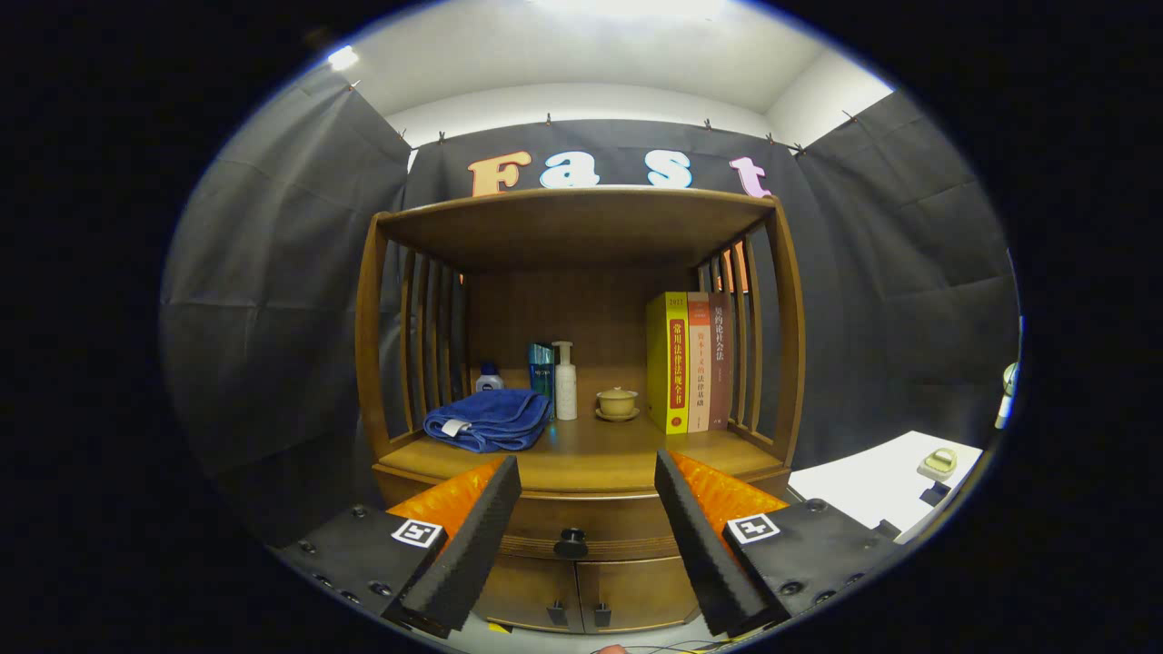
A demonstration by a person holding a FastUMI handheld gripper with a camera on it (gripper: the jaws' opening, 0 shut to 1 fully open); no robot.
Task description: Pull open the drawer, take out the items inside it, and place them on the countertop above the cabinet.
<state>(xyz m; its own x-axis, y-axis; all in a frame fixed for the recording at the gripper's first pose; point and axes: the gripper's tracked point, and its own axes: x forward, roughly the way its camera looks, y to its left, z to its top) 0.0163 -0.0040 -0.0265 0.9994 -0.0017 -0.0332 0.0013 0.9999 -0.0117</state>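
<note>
Wooden cabinet (581, 363) ahead: its drawer (581, 531) sits closed, dark knob (571, 542) centred between my gripper's (586, 504) spread, empty fingers. Folded blue towel (491, 420), bottles, cup and books (690, 361) crowd the countertop (591, 454).

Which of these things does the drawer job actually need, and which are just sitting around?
Needed:
- gripper, open, fingers aimed at the drawer
- drawer, closed
- drawer knob, between the fingers
- countertop

Just sitting around:
- blue towel
- pump bottle
- lidded cup
- books
</note>
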